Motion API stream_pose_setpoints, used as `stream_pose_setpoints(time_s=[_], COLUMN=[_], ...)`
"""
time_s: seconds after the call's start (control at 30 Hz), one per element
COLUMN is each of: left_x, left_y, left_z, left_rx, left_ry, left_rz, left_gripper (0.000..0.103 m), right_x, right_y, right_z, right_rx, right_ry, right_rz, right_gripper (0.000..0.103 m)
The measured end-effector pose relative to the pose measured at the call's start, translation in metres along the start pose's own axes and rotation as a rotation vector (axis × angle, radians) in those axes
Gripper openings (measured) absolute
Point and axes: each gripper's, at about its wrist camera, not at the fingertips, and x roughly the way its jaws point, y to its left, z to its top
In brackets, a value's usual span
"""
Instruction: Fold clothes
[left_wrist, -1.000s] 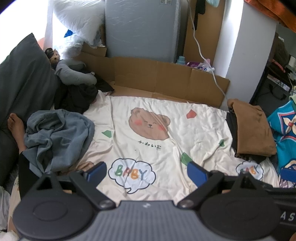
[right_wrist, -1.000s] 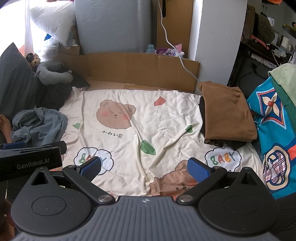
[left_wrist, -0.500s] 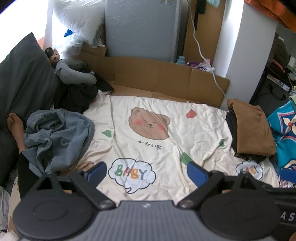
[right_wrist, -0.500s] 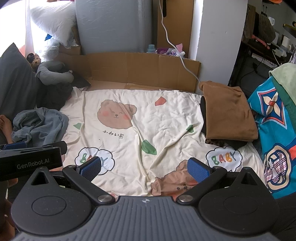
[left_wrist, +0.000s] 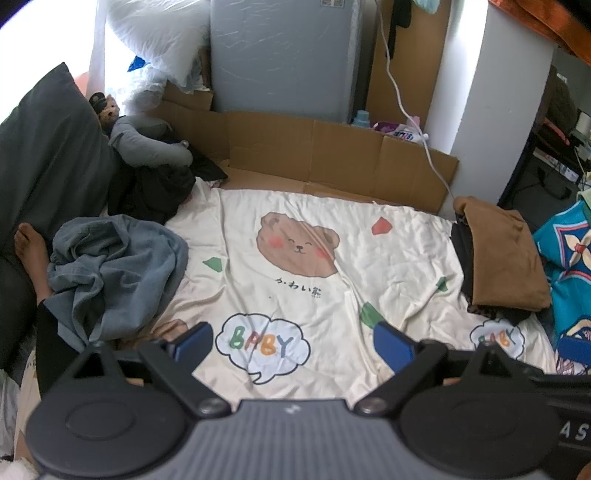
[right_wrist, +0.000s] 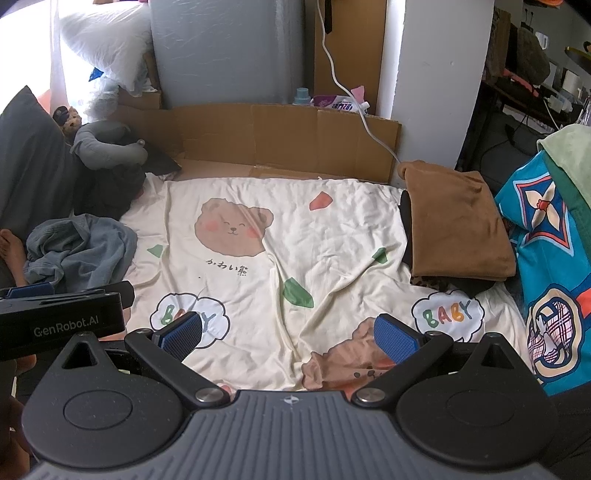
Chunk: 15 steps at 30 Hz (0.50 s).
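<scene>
While hovering low over the near edge of the cream sheet (left_wrist: 295, 236), left gripper (left_wrist: 291, 341) and right gripper (right_wrist: 288, 332) level, side by side, jaws wide apart, nothing held. Nearly unchanged from a second ago, only slight drift. Crumpled blue-grey garment (left_wrist: 110, 273) heaped at left on sheet, unfolded. Folded brown cloth (right_wrist: 454, 218) stacked at right edge, cardboard (right_wrist: 280, 136) beyond.

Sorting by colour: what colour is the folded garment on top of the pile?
Brown; clearest in the right wrist view.

Sheet (left_wrist: 388, 254): "BABY". Left gripper (right_wrist: 62, 321): "GenRobot.AI".
</scene>
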Motion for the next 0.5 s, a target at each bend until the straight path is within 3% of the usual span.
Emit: stream_pose_setpoints(time_s=[0.5], left_x=[0.0013], left_y=[-0.0009], left_z=[-0.0009], left_rx=[-0.003], left_ry=[-0.001], left_rz=[0.001], left_gripper=[0.095], right_x=[0.0013], right_y=[-0.0004], right_z=[-0.001], right_rx=[-0.005], right_ry=[0.0], right_rz=[-0.001], right_gripper=[0.102])
